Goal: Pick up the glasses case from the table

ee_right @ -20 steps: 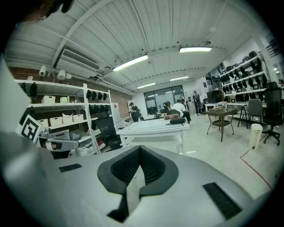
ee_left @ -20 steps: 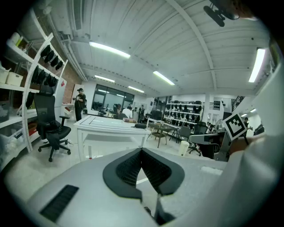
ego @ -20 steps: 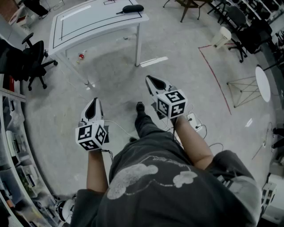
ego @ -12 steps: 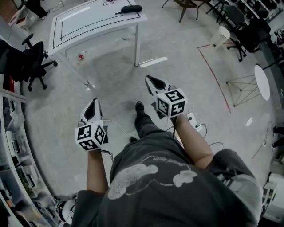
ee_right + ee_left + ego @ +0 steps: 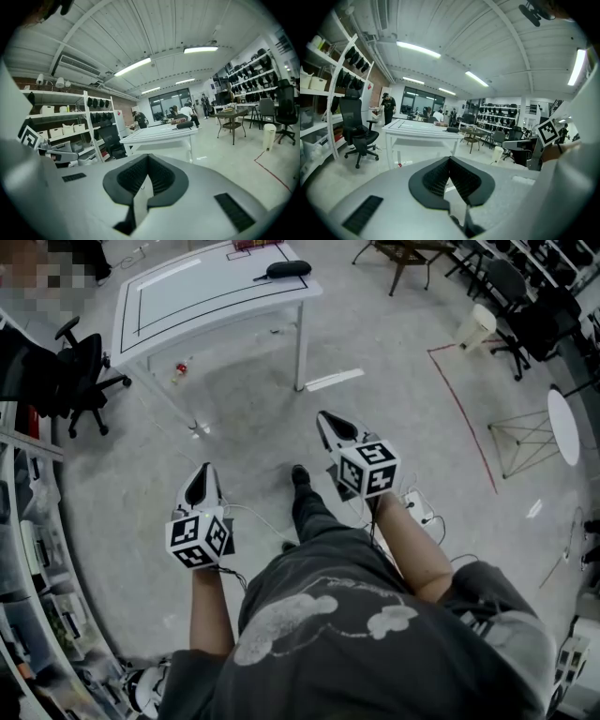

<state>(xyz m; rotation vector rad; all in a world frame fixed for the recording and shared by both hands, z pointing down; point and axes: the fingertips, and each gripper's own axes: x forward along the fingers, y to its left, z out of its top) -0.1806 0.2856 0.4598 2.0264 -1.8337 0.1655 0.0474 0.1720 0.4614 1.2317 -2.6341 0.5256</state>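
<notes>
Distance first: walk to the white table (image 5: pixel 202 298), then spread your pressed-together, empty left gripper (image 5: pixel 200 474) and right gripper (image 5: pixel 327 420) around the black oblong glasses case (image 5: pixel 286 269).

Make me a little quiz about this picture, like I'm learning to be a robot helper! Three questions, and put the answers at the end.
1. True or false: the right gripper is holding the glasses case.
2. Pick one: where is the glasses case lying? A) on the white table; B) on the floor; C) on the black chair.
3. Fill the gap: the jaws of the left gripper are ____ (open or shut).

Key
1. False. Its jaws are together with nothing between them, and the case lies well ahead of it.
2. A.
3. Shut.
</notes>
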